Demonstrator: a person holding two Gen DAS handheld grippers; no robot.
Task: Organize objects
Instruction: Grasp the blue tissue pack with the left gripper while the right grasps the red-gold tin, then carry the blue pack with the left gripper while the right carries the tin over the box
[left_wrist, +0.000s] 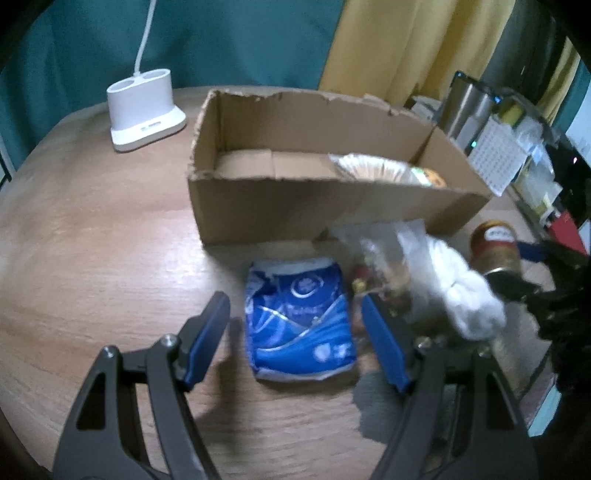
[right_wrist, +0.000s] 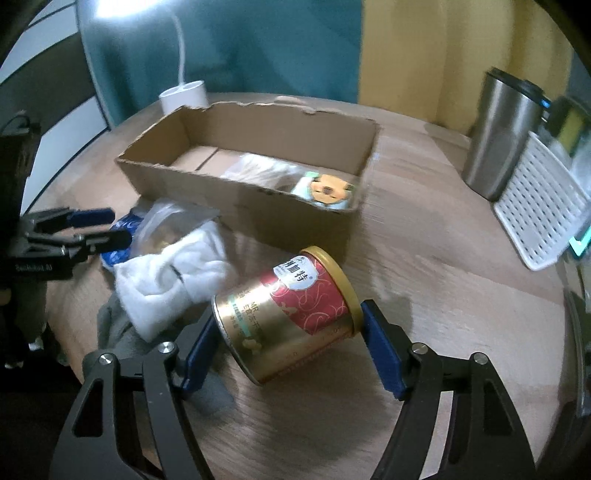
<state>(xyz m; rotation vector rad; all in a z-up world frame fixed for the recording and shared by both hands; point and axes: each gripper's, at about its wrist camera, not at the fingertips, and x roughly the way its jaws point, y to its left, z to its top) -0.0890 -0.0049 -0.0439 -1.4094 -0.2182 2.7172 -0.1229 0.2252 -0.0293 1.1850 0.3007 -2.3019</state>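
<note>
An open cardboard box (left_wrist: 258, 206) stands on the wooden table and shows in the right wrist view too (right_wrist: 236, 192); a snack packet (right_wrist: 327, 190) lies inside it. A blue pouch (left_wrist: 301, 325) lies flat before the box, between the jaws of my open left gripper (left_wrist: 295, 317), which do not touch it. A gold and red can (right_wrist: 291, 314) lies on its side between the jaws of my open right gripper (right_wrist: 286, 332). White cloth (right_wrist: 173, 280) and a clear bag (right_wrist: 166, 221) lie beside the can.
A white lamp base (left_wrist: 144, 110) stands at the back left. A steel tumbler (right_wrist: 502, 136) and a white perforated basket (right_wrist: 539, 206) stand at the right. A grey cloth (right_wrist: 118, 325) lies under the white one. The table's edge is close on the right.
</note>
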